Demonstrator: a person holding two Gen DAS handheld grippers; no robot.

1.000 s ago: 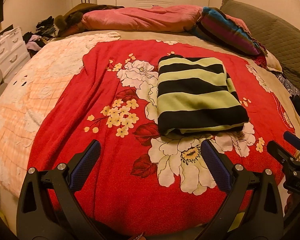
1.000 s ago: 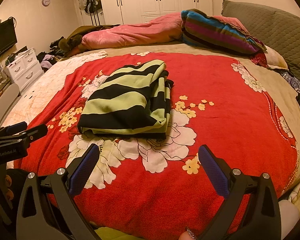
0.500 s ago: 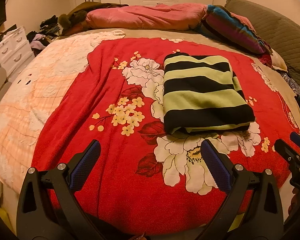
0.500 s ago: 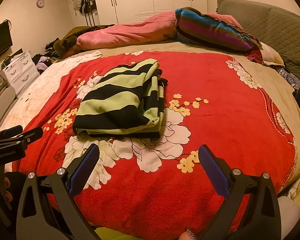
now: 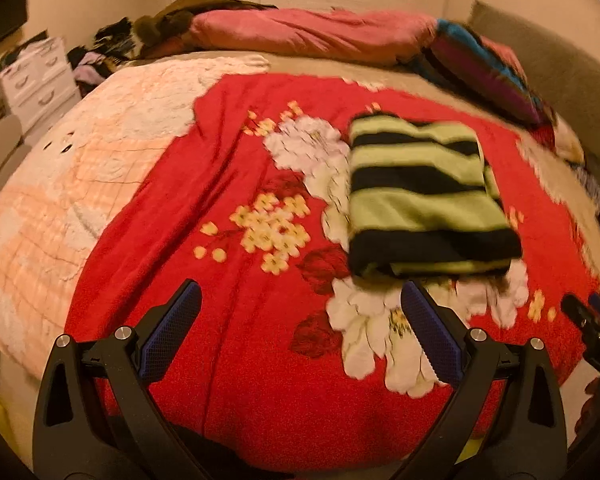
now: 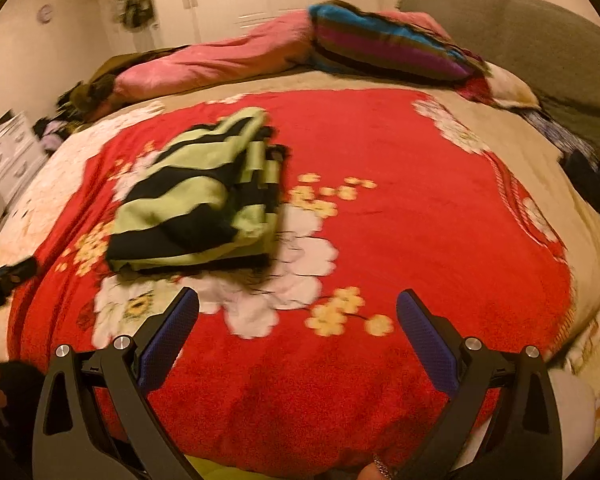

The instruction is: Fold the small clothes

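Folded green-and-black striped garment (image 5: 428, 200) lies on your red floral blanket (image 5: 236, 360); left gripper (image 5: 300, 320) and right gripper (image 6: 298, 320) jaws spread, empty, pink duvet (image 5: 300, 36) beyond.

Warm, dim indoor light — motion-blurred throughout, fisheye-bent, edges vignetted dark.

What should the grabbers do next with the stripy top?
Probably nothing more than back away and leave it. The stripy top already lies folded in a neat block on the red blanket. The left gripper and right gripper are both open, hold nothing, and hang short of its near edge. At most, the right one could tuck the looser layers on its side.
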